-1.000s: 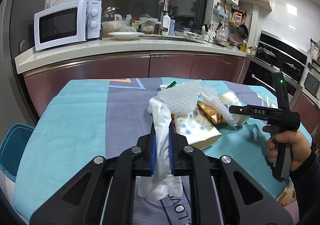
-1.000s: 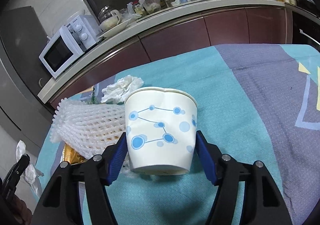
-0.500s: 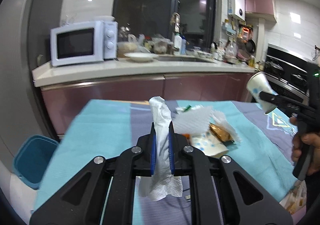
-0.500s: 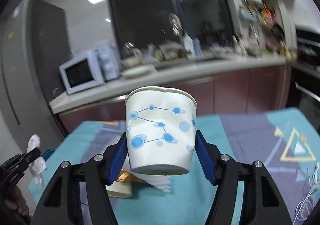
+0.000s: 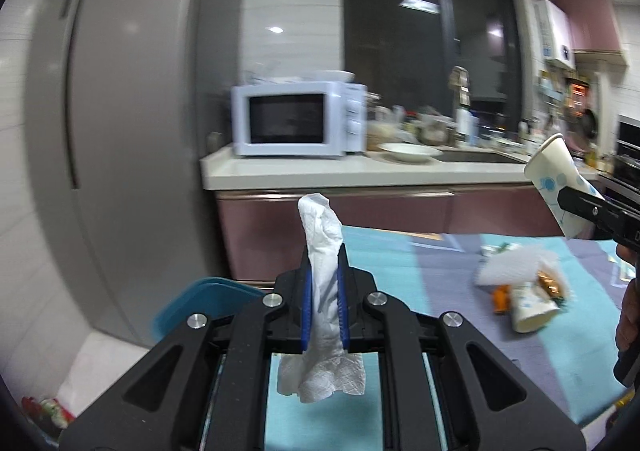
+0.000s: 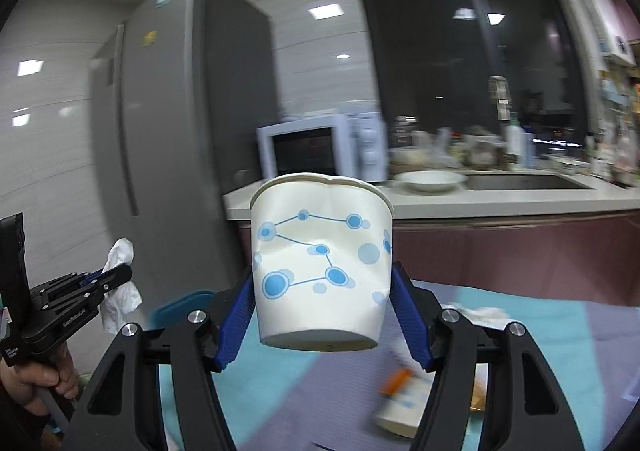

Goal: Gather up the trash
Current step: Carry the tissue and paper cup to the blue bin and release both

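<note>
Tissue (image 5: pixel 323 293): soft, light, pinched mid-length in my left fingers (image 5: pixel 305 305), center frame. Cup (image 6: pixel 321 271): thin, already dented, right fingers (image 6: pixel 236 321) squeeze its lower wall; grip gently.

Both wrist views look along their tools toward the shared microwave (image 5: pixel 298 119) counter.
</note>
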